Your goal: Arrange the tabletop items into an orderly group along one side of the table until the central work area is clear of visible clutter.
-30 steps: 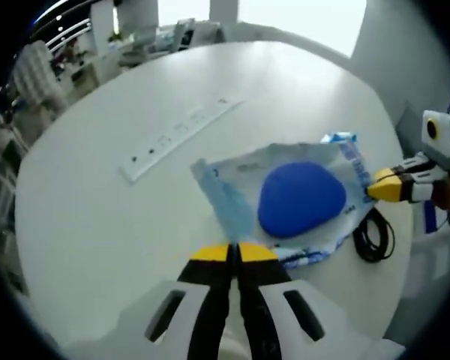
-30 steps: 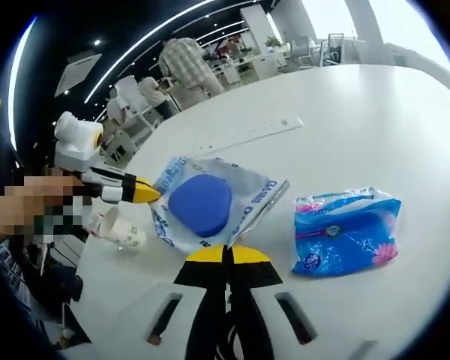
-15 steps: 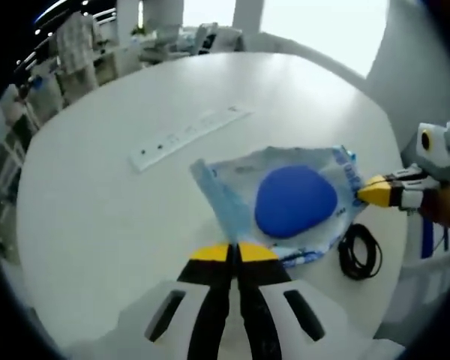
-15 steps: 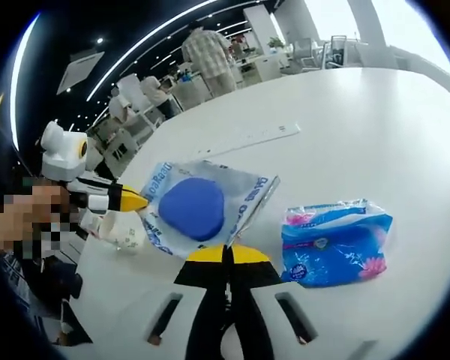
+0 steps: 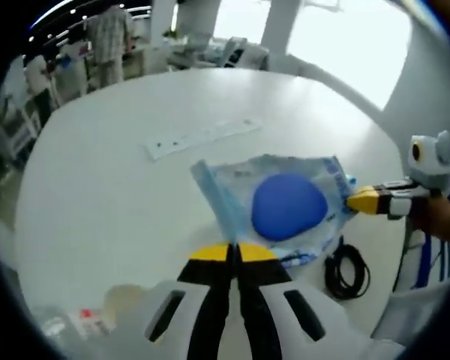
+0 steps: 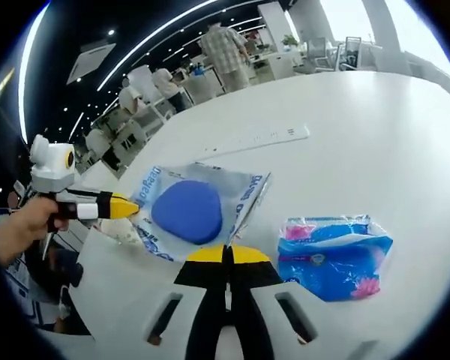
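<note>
White bench (image 5: 97, 195) under both my grippers. My left gripper (image 5: 233, 253) has its fingers pinched on one corner of the clear bag (image 5: 277, 206); my right gripper (image 6: 226, 255) pinches the opposite corner. Right of the right fingers lies the tissue pack (image 6: 334, 255).

The left gripper (image 5: 234, 253) has two black jaws with yellow tips, set close together, rising out of a white housing with two slanted dark slots. The right gripper (image 6: 226, 256) looks the same: black jaws, yellow caps, pale body with slotted cut-outs either side. Seen from the side at the left of the right gripper view, a gripper shows a yellow nose, black-and-white banding behind it and a white box on top, gripped by a bare hand (image 6: 22, 225)
</note>
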`<action>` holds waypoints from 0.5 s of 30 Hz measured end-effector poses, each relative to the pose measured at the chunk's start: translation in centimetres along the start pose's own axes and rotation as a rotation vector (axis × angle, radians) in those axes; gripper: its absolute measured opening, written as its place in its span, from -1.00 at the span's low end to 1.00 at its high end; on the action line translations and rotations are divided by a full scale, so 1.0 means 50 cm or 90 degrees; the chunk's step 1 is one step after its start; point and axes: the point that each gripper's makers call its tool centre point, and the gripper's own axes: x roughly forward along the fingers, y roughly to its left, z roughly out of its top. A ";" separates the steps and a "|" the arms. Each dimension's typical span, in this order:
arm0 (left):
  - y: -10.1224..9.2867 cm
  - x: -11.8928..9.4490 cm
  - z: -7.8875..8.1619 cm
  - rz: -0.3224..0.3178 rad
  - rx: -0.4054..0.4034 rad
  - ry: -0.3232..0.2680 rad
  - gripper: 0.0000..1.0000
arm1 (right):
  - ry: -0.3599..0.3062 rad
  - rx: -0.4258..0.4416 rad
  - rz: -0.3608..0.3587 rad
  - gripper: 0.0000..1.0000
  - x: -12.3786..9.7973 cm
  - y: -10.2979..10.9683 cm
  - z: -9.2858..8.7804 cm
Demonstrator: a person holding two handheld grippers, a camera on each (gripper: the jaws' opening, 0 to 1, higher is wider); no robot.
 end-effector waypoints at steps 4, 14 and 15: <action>-0.007 -0.005 -0.016 0.010 -0.009 -0.017 -1.00 | 0.010 -0.015 0.005 -1.00 0.001 0.000 -0.002; -0.002 -0.012 -0.034 0.026 -0.040 -0.044 -1.00 | 0.025 -0.053 0.014 -1.00 0.005 0.006 -0.006; 0.001 -0.010 -0.035 0.028 -0.040 -0.044 -1.00 | 0.027 -0.057 0.015 -1.00 0.007 0.007 -0.007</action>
